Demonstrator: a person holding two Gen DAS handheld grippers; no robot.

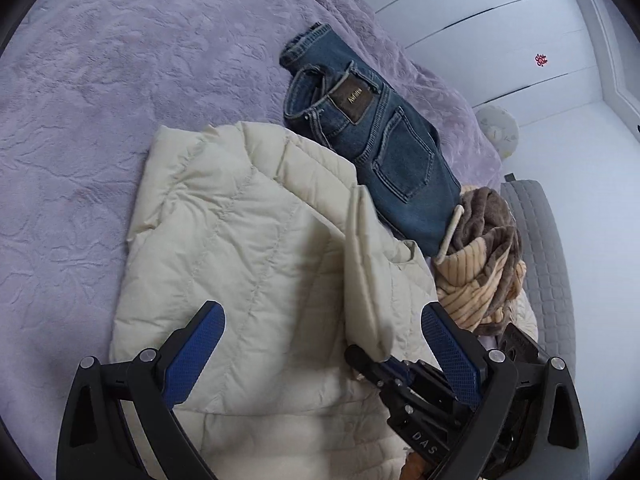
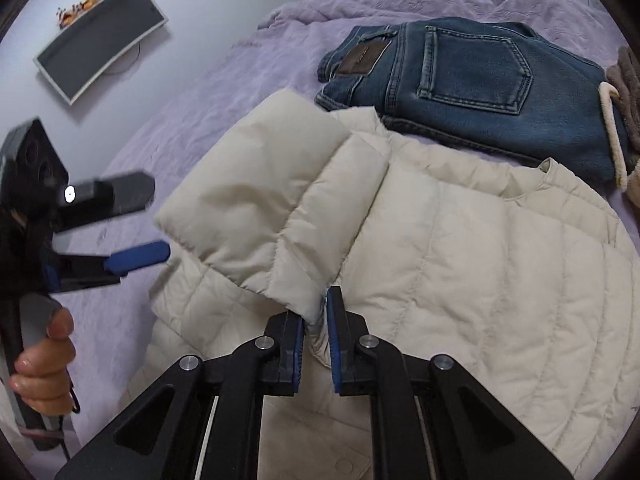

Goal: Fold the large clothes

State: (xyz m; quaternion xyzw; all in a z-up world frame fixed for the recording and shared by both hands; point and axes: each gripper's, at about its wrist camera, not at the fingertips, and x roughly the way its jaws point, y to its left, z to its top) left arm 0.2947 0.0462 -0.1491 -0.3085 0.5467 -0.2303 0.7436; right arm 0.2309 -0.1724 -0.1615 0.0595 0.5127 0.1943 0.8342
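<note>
A cream puffer jacket (image 1: 248, 224) lies spread on the purple bedspread (image 1: 100, 100). My right gripper (image 2: 316, 316) is shut on the cuff of its sleeve (image 2: 280, 200), which is lifted and doubled back over the jacket body (image 2: 480, 280). In the left wrist view the same right gripper (image 1: 376, 364) pinches the raised sleeve (image 1: 368, 264). My left gripper (image 1: 320, 308) hovers open over the jacket's lower half with nothing between its blue pads (image 1: 196, 344). In the right wrist view the left gripper (image 2: 158, 220) sits at the left over the bedspread, held by a hand (image 2: 44, 356).
Folded blue jeans (image 1: 372, 128) lie just beyond the jacket's collar. A brown and cream striped plush garment (image 1: 480, 256) is bunched by the bed's edge, next to a grey quilted seat (image 1: 536, 240). White wardrobe doors (image 1: 500, 40) stand behind. A screen (image 2: 100, 36) hangs on the wall.
</note>
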